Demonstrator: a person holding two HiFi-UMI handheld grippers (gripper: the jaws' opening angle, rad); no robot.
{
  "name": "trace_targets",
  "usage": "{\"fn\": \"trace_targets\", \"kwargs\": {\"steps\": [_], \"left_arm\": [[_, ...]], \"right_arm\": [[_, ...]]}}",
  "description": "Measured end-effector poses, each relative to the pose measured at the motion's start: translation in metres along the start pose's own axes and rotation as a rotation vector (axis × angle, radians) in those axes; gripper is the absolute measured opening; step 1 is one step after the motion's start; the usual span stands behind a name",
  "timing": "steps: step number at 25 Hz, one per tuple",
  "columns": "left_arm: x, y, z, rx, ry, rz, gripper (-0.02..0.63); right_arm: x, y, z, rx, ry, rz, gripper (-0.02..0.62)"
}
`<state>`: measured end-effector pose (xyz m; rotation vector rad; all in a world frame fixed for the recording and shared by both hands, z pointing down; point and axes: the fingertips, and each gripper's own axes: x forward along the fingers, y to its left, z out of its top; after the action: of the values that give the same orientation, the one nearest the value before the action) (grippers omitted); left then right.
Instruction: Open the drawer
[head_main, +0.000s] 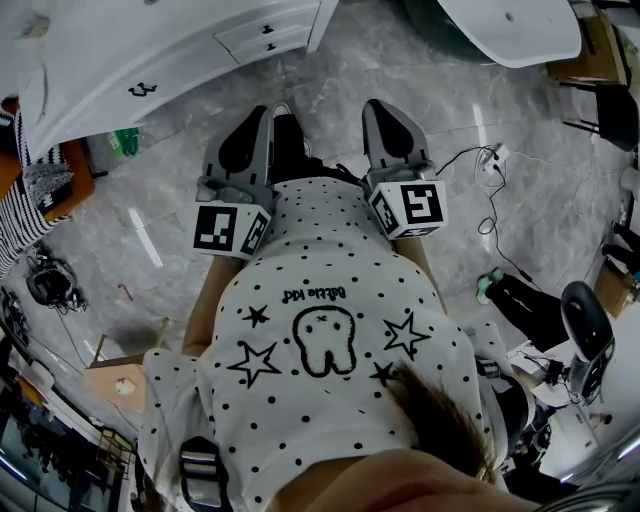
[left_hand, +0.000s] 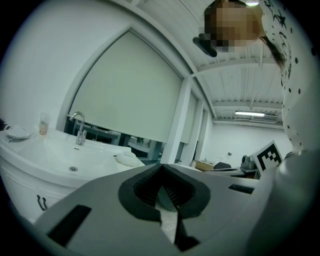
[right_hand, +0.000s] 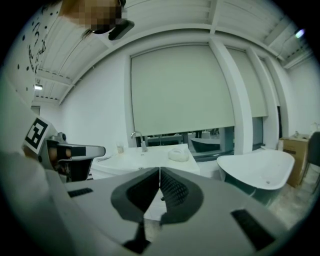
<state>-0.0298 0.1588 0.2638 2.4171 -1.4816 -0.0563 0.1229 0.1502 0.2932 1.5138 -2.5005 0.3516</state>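
The white vanity cabinet stands at the upper left of the head view. Its drawers have small black handles and look closed. Both grippers are held side by side in front of the person's dotted shirt, well short of the cabinet. My left gripper has its jaws together with nothing between them; in the left gripper view the tips meet. My right gripper is likewise shut and empty, its tips touching in the right gripper view. The sink top with its tap lies ahead on the left.
A white bathtub stands at the upper right. Cables and a power strip lie on the marble floor to the right. Cardboard boxes and equipment crowd the lower left. A black curved handle shows on the cabinet front.
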Motion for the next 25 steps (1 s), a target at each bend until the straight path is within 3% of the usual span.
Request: {"fn": "trace_targets", "kwargs": {"steps": [19, 25], "left_arm": [[0.089, 0.055, 0.037, -0.030, 0.041, -0.048, 0.005], [0.102, 0.079, 0.043, -0.009, 0.041, -0.026, 0.005]], "right_arm": [[0.089, -0.022, 0.036, -0.013, 0.051, -0.016, 0.014], [0.117, -0.025, 0.042, 0.006, 0.044, -0.017, 0.014]]}}
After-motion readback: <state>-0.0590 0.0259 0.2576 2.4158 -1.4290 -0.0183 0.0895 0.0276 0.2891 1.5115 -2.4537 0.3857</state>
